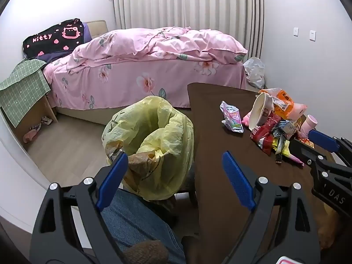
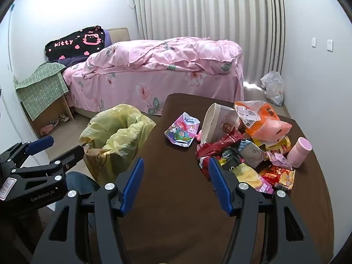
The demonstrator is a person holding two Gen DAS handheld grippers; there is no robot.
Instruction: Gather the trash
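A heap of snack wrappers [image 2: 248, 154] lies on the right of the brown table [image 2: 176, 187], with a tipped paper cup [image 2: 217, 123], an orange bag [image 2: 257, 114] and a pink cup [image 2: 299, 151]. A tissue packet [image 2: 182, 132] lies apart to the left; it also shows in the left wrist view [image 1: 231, 116]. A bin lined with a yellow bag [image 1: 151, 136] stands left of the table. My left gripper [image 1: 173, 167] is open and empty, over the bin's near edge. My right gripper [image 2: 176, 169] is open and empty above the table, its right finger at the heap's near edge.
A bed with pink bedding [image 2: 158, 70] fills the back. A small stand with a green cloth [image 2: 41, 88] is at the left. A white plastic bag [image 2: 272, 88] lies on the floor at the back right. The person's jeans-clad leg [image 1: 136, 220] is below the left gripper.
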